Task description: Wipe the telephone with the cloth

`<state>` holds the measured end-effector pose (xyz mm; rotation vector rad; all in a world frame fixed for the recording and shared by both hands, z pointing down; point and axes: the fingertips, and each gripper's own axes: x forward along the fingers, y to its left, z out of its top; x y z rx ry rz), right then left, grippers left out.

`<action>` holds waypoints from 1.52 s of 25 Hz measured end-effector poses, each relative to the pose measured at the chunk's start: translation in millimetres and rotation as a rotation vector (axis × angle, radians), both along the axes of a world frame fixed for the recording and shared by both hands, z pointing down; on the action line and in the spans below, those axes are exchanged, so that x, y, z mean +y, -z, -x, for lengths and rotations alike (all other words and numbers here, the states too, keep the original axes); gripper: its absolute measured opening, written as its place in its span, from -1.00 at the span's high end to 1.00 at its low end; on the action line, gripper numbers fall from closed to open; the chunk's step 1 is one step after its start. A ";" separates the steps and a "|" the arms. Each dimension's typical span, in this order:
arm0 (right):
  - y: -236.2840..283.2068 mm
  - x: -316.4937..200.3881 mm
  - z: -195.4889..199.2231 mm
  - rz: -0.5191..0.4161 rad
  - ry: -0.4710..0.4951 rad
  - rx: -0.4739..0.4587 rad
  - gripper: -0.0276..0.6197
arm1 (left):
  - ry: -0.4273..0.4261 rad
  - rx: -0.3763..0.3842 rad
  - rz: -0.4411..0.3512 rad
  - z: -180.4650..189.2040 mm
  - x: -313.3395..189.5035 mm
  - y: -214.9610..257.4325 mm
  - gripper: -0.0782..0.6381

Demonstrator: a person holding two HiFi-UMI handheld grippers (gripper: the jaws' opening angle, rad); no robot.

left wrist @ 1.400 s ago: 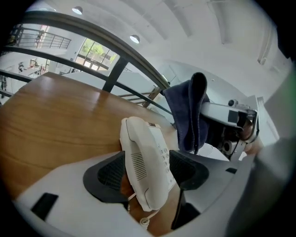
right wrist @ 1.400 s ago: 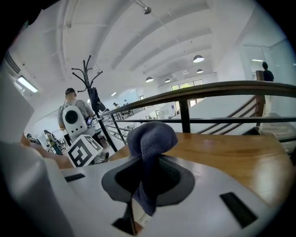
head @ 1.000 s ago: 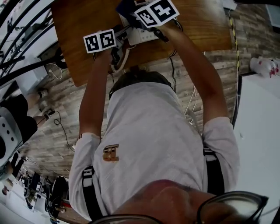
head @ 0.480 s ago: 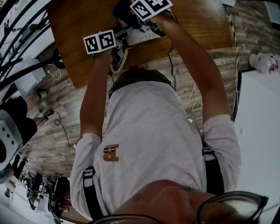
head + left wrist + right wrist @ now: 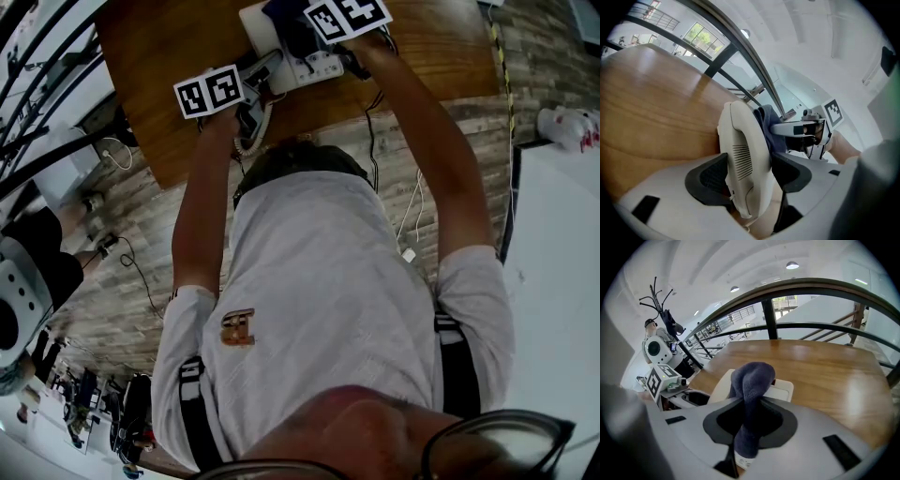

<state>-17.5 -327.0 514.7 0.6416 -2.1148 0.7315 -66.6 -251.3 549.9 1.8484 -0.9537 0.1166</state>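
Now, left tool [image 5: 750, 177] clamping handset [image 5: 743, 147], right tool [image 5: 750, 423] pinching cloth [image 5: 752, 376], wooden table [image 5: 825, 366]

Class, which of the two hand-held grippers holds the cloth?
The right hand-held gripper: it clamps the dark blue cloth; the left hand-held gripper clamps the white handset.

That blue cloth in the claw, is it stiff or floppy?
Probably floppy: the cloth folds over itself above the right claw. Its fuzzy pile likely grips rather than slips. Likely light, since one pinch holds it up.
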 end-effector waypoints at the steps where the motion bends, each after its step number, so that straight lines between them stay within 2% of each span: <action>1: -1.4 -1.6 -7.6 -0.009 -0.014 0.009 0.67 | 0.001 0.000 0.000 -0.1 0.3 -0.1 -0.06; 8: -5.1 -13.0 -59.7 -0.047 -0.124 0.036 0.67 | 0.004 0.002 -0.002 0.0 -2.3 -0.2 -0.06; 12: 6.2 -6.4 -68.7 -0.057 -0.157 -0.002 0.67 | 0.010 0.006 -0.001 0.7 -3.1 -1.2 -0.05; 20: 40.5 37.7 -25.6 -0.040 -0.140 -0.204 0.67 | 0.020 0.019 -0.015 0.4 -1.5 -0.7 -0.06; 26: 39.1 67.2 16.5 0.033 -0.100 -0.286 0.67 | 0.017 0.037 -0.027 0.4 -1.5 -0.5 -0.06; 30: 18.7 69.9 25.0 0.046 -0.097 -0.253 0.67 | 0.017 0.043 -0.028 1.6 -1.5 -2.0 -0.06; 38: -13.7 48.5 7.0 -0.003 -0.121 -0.141 0.67 | 0.028 0.032 -0.028 3.2 -2.5 -2.0 -0.05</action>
